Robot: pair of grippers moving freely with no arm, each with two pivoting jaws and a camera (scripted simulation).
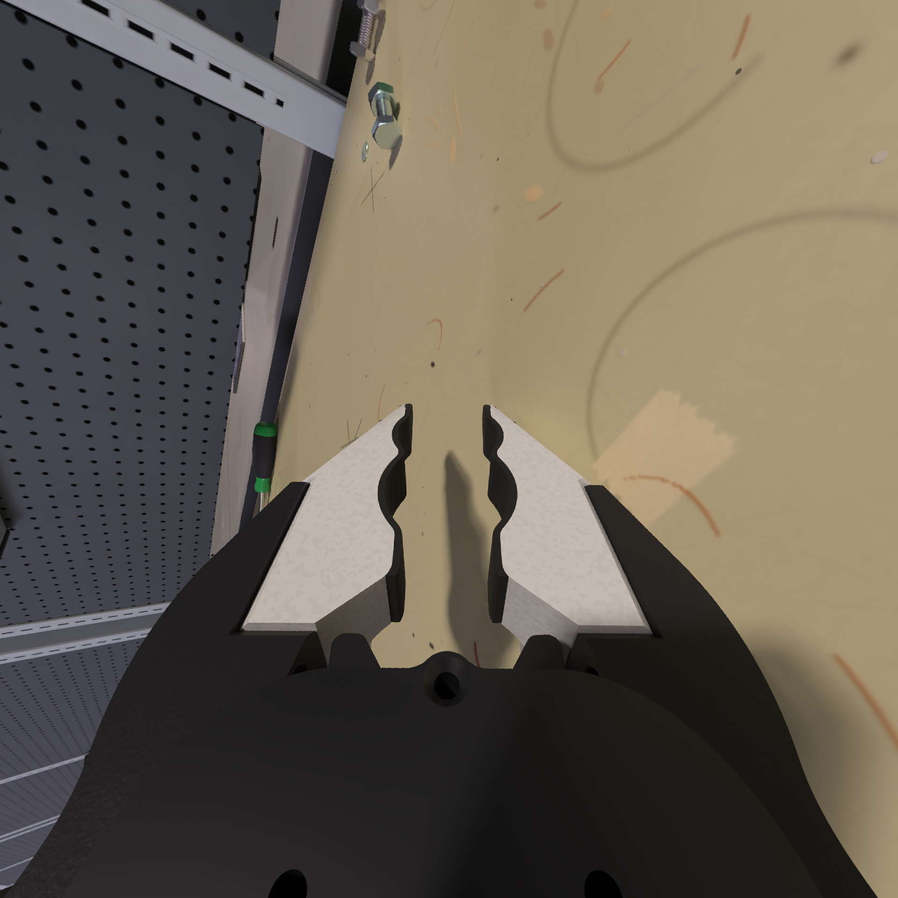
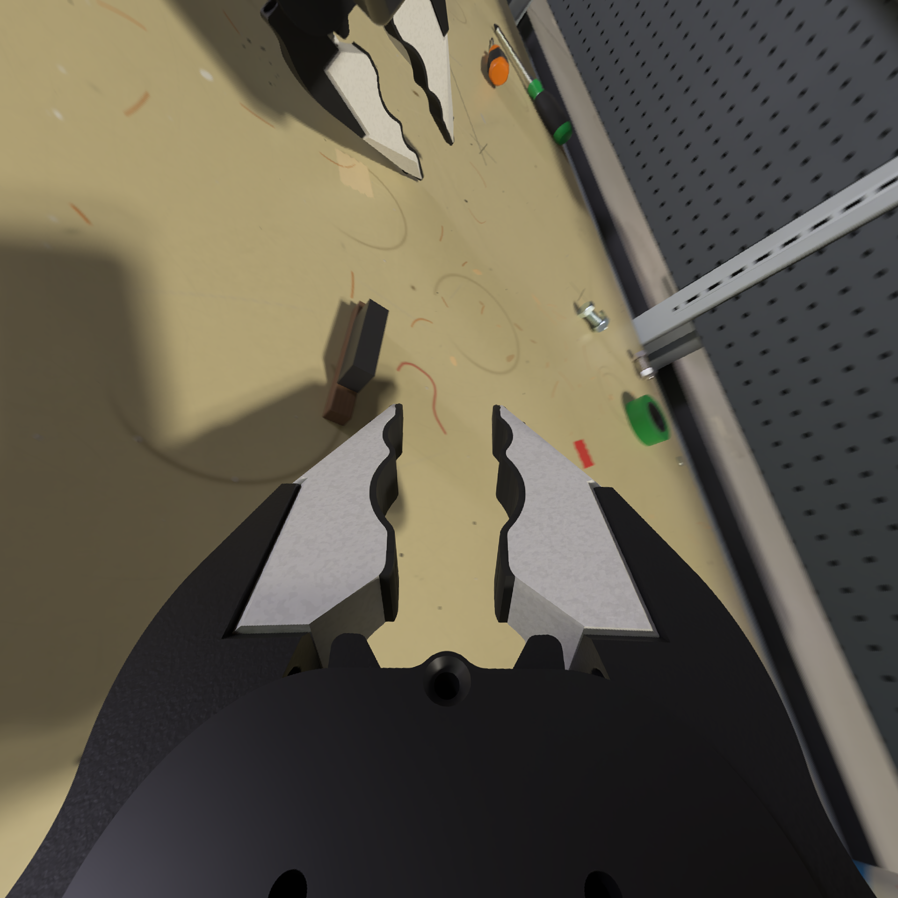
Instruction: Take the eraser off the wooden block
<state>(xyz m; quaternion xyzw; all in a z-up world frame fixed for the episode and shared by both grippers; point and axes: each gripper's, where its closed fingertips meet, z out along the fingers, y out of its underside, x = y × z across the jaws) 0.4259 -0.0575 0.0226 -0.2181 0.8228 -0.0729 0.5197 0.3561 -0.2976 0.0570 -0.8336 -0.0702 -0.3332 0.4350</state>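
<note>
You've got two grippers. Your left gripper (image 1: 447, 410) hangs over bare tan bench (image 1: 631, 291) with its jaws spread, nothing between them. Your right gripper (image 2: 447, 410) is spread too, also empty.

One eraser (image 2: 363, 346), dark and block-shaped, sits on top of one wooden block (image 2: 341, 404), brown, sticking out at the near end. The pair lies on the bench just ahead and left of your right gripper's left fingertip (image 2: 396, 413), not touching it.

In the right wrist view, the left gripper shows farther off at the top, well apart from the eraser.

Clutter count: one green-and-black screwdriver (image 2: 549, 104) along the back edge, one orange-and-black item (image 2: 497, 65) beside it, one green tape roll (image 2: 646, 419), one small red piece (image 2: 583, 453), two bolts (image 1: 384, 114) near the pegboard (image 1: 121, 291) rail in the left wrist view.

No containers that you can see.
</note>
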